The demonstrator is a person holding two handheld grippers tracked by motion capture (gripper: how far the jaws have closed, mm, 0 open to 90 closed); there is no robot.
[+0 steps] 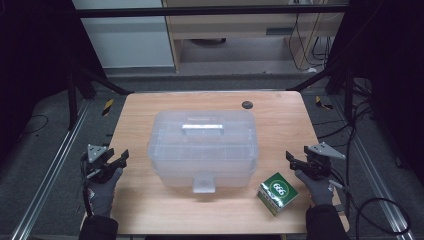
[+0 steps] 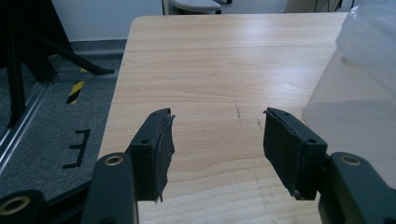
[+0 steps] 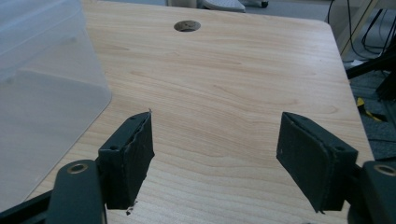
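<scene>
A translucent plastic storage box (image 1: 202,147) with a handled lid (image 1: 202,128) and a front latch (image 1: 204,184) stands shut in the middle of the wooden table (image 1: 140,107). A green and white carton (image 1: 278,193) marked 666 lies at its front right. My left gripper (image 1: 116,159) hovers open at the table's left edge, nothing between its jaws; the box's wall (image 2: 359,84) rises at the right of the left gripper view, beyond my left gripper (image 2: 218,119). My right gripper (image 1: 295,159) is open at the right edge, just behind the carton. The right gripper view has my right gripper (image 3: 215,123) over bare wood, the box (image 3: 44,79) at left.
A round cable hole (image 1: 247,104) sits near the table's far edge, also in the right gripper view as the hole (image 3: 187,25). Black frame legs (image 1: 75,90) and floor rails flank the table. Cables (image 1: 370,210) trail on the floor at right.
</scene>
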